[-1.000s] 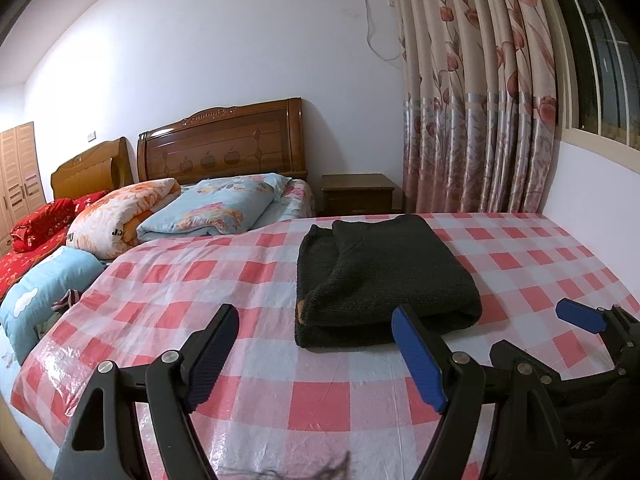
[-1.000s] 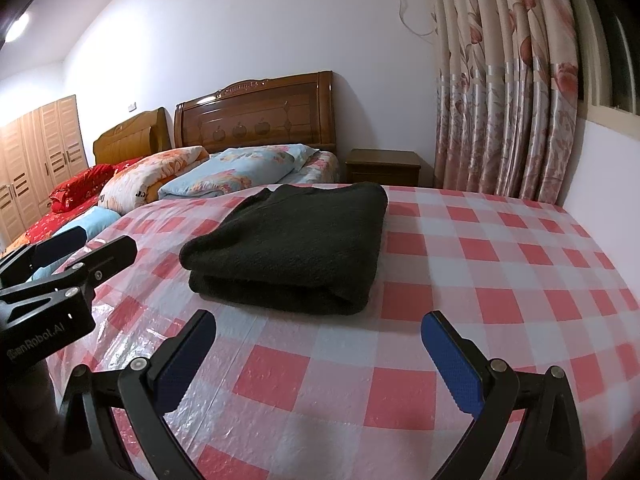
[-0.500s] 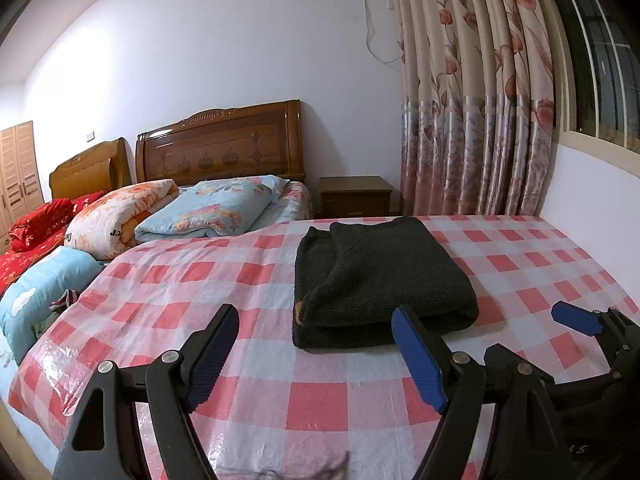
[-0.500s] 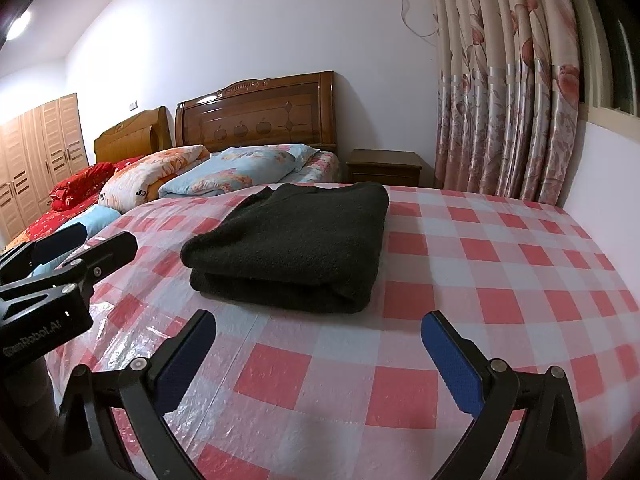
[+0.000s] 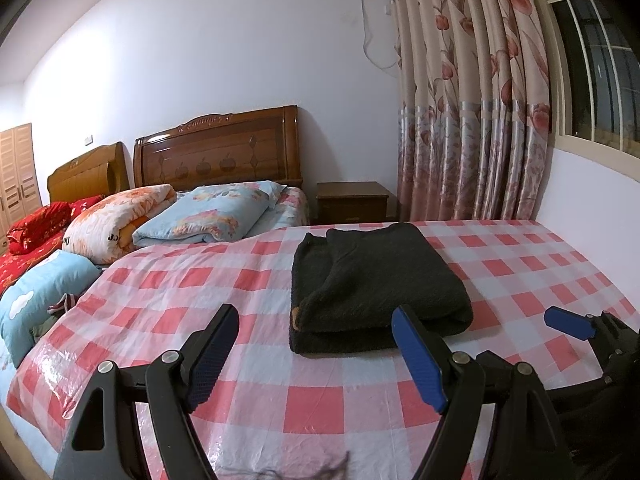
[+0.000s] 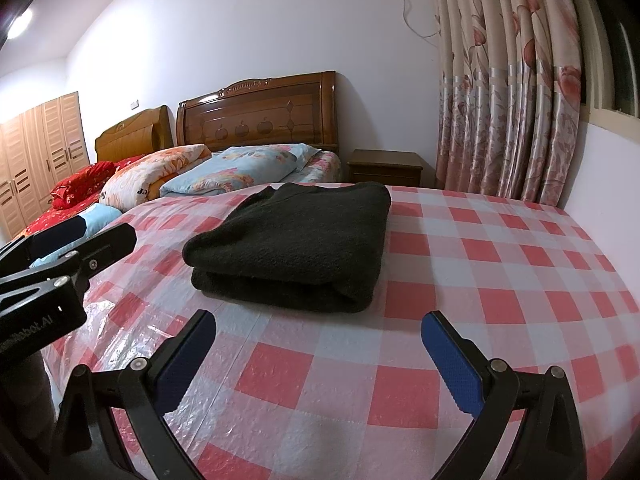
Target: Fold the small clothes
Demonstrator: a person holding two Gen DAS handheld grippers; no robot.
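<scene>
A dark knitted garment (image 5: 372, 284) lies folded into a thick rectangle on the red-and-white checked cover (image 5: 248, 280) of the bed. In the right wrist view the same garment (image 6: 296, 244) sits just beyond the fingers. My left gripper (image 5: 314, 328) is open, held above the cover short of the garment's near edge, nothing between its blue pads. My right gripper (image 6: 320, 334) is open too, also empty and short of the garment. Each gripper shows at the edge of the other's view.
Pillows and folded quilts (image 5: 208, 216) lie to the left by the wooden headboards (image 5: 218, 148). A bedside cabinet (image 5: 352, 202) and flowered curtains (image 5: 472, 120) stand behind the bed. A white wall (image 5: 592, 200) under the window borders the bed on the right.
</scene>
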